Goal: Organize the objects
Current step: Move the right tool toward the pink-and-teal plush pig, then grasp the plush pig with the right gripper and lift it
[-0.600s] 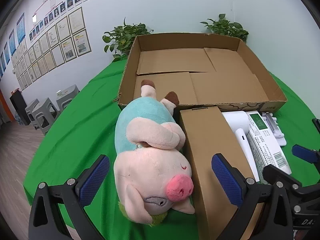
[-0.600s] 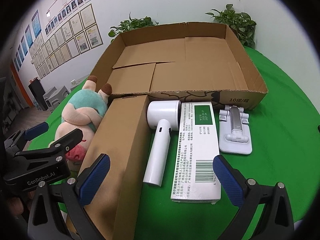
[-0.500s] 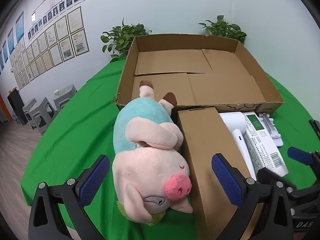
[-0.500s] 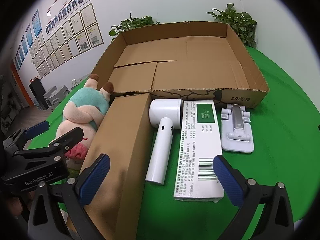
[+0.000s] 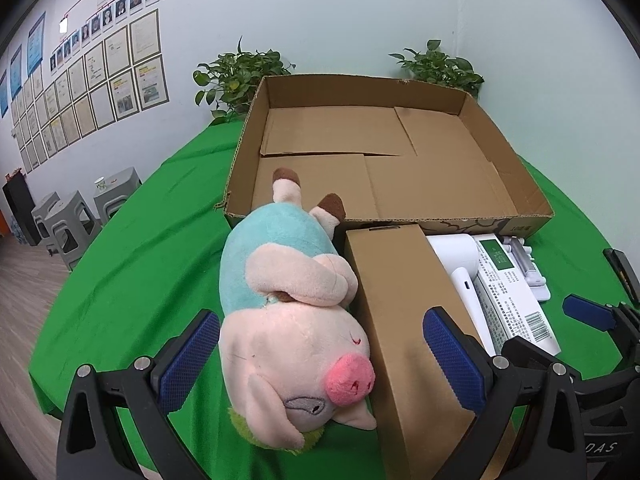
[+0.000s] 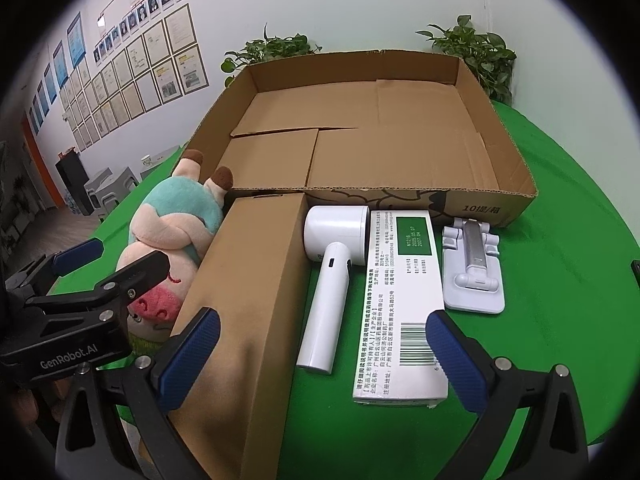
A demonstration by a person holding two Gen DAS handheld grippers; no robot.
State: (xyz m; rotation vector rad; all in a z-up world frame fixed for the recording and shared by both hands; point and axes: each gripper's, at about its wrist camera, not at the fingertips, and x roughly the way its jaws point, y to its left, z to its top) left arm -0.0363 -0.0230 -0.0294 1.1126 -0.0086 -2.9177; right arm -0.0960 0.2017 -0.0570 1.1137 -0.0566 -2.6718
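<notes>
A plush pig (image 5: pixel 296 316) in a teal shirt lies on the green table, its hind feet against the big shallow cardboard tray (image 5: pixel 248 148). My left gripper (image 5: pixel 320 364) stands open above the pig's head, touching nothing. Beside the pig lies a long brown box (image 6: pixel 248 296), then a white hair dryer (image 6: pixel 332 276), a white and green carton (image 6: pixel 400 304) and a white phone stand (image 6: pixel 474 272). My right gripper (image 6: pixel 320 360) hangs open over the near ends of the brown box, dryer and carton. The tray (image 6: pixel 496 204) holds nothing.
Two potted plants (image 5: pixel 240 76) (image 5: pixel 436 66) stand behind the tray against the wall. Grey stools (image 5: pixel 68 224) sit off the table's left edge. The left gripper (image 6: pixel 80 276) shows at the left of the right wrist view. Green cloth lies bare to the right of the phone stand.
Both grippers have drawn back and down a little, so the objects and tray sit slightly higher and farther in both views. Nothing on the table has moved.
</notes>
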